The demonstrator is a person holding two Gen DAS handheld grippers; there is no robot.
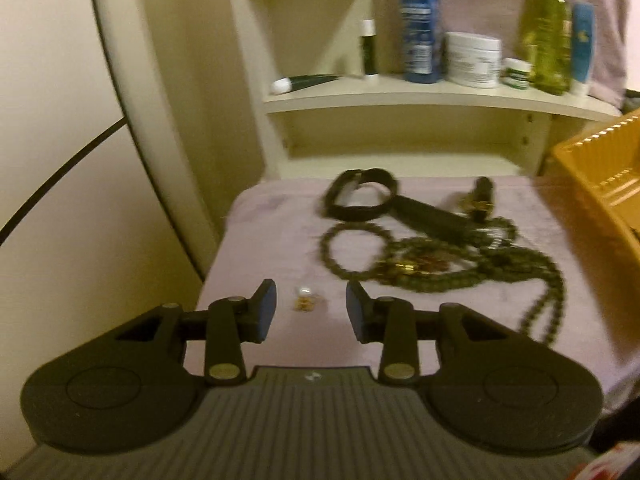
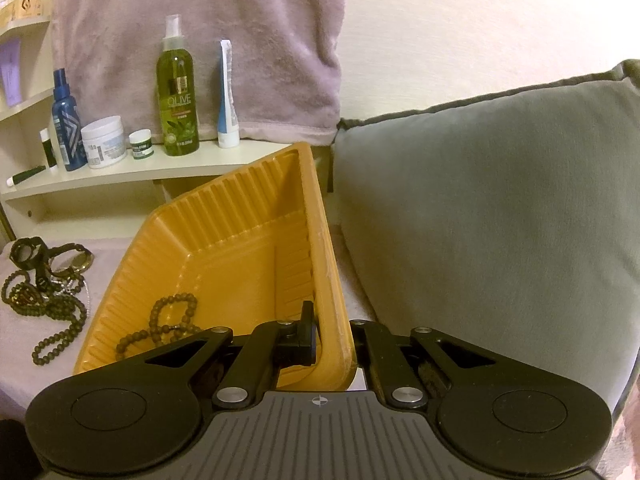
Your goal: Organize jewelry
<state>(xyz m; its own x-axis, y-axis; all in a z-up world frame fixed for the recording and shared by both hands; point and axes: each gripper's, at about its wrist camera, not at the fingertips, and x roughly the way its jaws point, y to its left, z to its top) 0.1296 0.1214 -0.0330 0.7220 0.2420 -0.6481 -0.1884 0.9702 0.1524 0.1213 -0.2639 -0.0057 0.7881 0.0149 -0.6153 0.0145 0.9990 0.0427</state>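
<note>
A small pearl-and-gold earring [image 1: 305, 299] lies on the pink cloth [image 1: 260, 248], just ahead of the gap in my left gripper [image 1: 311, 294]. That gripper is open and touches nothing. Beyond it sits a tangle of jewelry: a black watch strap [image 1: 360, 196], a dark bead bracelet [image 1: 352, 252] and a long bead necklace [image 1: 520, 276]. My right gripper [image 2: 334, 336] is shut on the near wall of the orange ribbed tray [image 2: 224, 240], which is tipped up. A dark bead strand [image 2: 172, 320] lies inside the tray. The jewelry pile [image 2: 44, 280] is to the tray's left.
A cream shelf [image 2: 160, 168] behind the cloth carries an olive spray bottle [image 2: 178, 96], a blue bottle [image 1: 418, 24], white jars and tubes. A grey cushion [image 2: 500, 220] stands right of the tray. A curved cream frame [image 1: 132, 120] borders the left.
</note>
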